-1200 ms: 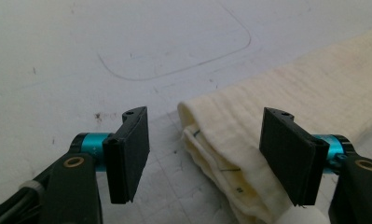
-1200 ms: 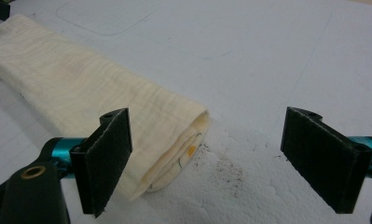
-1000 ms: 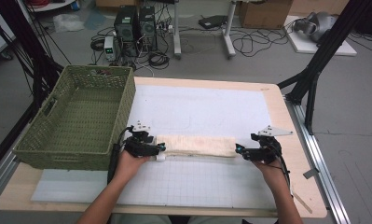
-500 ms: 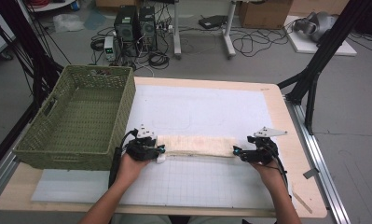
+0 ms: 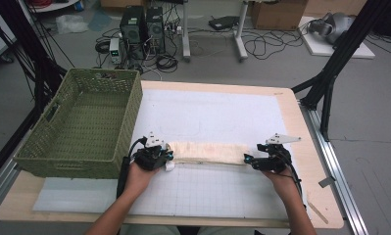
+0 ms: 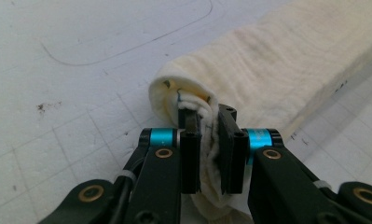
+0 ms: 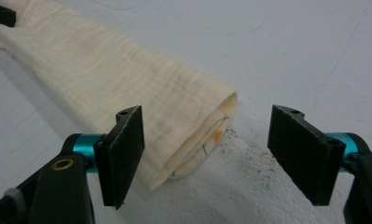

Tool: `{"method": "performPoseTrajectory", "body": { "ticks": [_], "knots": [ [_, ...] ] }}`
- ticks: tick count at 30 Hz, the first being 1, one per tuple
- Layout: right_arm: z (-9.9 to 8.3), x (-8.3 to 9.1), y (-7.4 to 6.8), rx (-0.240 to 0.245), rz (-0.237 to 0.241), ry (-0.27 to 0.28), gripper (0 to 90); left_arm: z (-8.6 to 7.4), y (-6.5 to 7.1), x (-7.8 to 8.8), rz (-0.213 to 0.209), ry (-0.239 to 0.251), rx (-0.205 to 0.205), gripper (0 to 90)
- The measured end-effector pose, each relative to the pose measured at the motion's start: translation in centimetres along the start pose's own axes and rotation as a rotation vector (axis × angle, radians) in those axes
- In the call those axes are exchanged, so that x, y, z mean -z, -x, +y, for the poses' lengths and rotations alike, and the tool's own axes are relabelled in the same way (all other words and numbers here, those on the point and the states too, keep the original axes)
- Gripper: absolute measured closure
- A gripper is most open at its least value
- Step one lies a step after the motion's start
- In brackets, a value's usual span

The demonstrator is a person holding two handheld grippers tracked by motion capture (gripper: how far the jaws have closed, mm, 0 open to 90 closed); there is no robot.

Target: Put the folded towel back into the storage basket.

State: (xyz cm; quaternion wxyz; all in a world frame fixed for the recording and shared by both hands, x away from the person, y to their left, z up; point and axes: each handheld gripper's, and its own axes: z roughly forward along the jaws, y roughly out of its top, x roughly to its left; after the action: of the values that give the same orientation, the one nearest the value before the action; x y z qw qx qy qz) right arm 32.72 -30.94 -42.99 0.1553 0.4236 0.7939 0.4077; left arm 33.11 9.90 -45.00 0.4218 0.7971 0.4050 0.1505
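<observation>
Cream folded towel (image 5: 207, 152) lay mid-frame on desk (image 5: 291, 117); left claw (image 6: 207, 140) just closed, clamping its end; right claw (image 7: 204, 154) gaped, closing around the other end.

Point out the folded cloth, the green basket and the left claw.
folded cloth (image 5: 207, 152), high view, middle of its top surface.
green basket (image 5: 134, 105), high view, its right wall.
left claw (image 6: 210, 140), left gripper view, between its fingertips, shut on the cloth's end.

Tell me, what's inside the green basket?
The green basket looks empty: its woven floor shows bare. The near wall hides the strip of floor right behind it. The folded cloth lies outside, on the table.
</observation>
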Motion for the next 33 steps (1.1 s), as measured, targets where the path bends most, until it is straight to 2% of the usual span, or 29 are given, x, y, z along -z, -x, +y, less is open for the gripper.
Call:
{"method": "performPoseTrajectory", "body": {
  "ticks": [5, 6, 8, 10, 13, 17, 18, 20, 23, 25, 26, 27, 33],
  "knots": [
    [-0.1, -0.4, -0.1, -0.012, 0.042, -0.012, 34.1, 0.0, -0.2, 0.1, -0.006, -0.004, 0.010, 80.5],
    [-0.2, -0.9, -0.3, -0.003, 0.044, -0.041, 36.4, 0.0, -0.2, 0.1, -0.007, -0.001, 0.018, 80.5],
    [-0.2, -1.1, -0.4, 0.000, 0.042, -0.057, 37.2, 0.0, -0.2, 0.1, -0.006, -0.002, 0.018, 80.5],
    [-0.4, -1.7, -0.6, -0.001, 0.041, -0.103, 44.8, 0.0, -0.2, 0.1, -0.008, -0.002, 0.019, 80.5],
    [-0.4, -1.8, -0.7, 0.000, 0.035, -0.112, 48.6, 0.0, -0.2, 0.1, -0.008, -0.002, 0.022, 80.5],
    [-0.3, -1.8, -0.7, -0.008, 0.044, -0.115, 62.2, 0.0, -0.2, 0.1, -0.006, -0.002, 0.021, 80.5],
    [-0.3, -1.8, -0.8, 0.003, 0.051, -0.117, 66.0, 0.0, -0.2, 0.2, -0.007, -0.004, 0.023, 80.5],
    [-0.1, -1.9, -1.0, 0.005, 0.075, -0.127, 77.3, 0.0, -0.3, 0.2, -0.008, -0.008, 0.019, 80.5],
    [0.0, -2.0, -1.0, 0.008, 0.082, -0.127, 79.7, 0.0, -0.3, 0.2, -0.006, -0.003, 0.023, 80.7],
    [0.1, -1.9, -1.1, 0.022, 0.067, -0.123, 81.0, 0.0, -0.3, 0.2, -0.007, -0.002, 0.024, 80.8],
    [0.3, -1.8, -1.0, 0.028, 0.041, -0.098, 81.2, 0.0, -0.2, 0.3, -0.007, 0.006, 0.023, 80.9],
    [0.4, -1.8, -0.9, 0.023, 0.039, -0.095, 81.2, 0.0, -0.2, 0.3, -0.007, 0.006, 0.023, 80.9],
    [0.9, -1.6, -0.3, 0.018, 0.012, -0.058, 81.1, 0.3, 0.4, 1.0, -0.027, 0.059, 0.003, 81.2]
  ]
}}
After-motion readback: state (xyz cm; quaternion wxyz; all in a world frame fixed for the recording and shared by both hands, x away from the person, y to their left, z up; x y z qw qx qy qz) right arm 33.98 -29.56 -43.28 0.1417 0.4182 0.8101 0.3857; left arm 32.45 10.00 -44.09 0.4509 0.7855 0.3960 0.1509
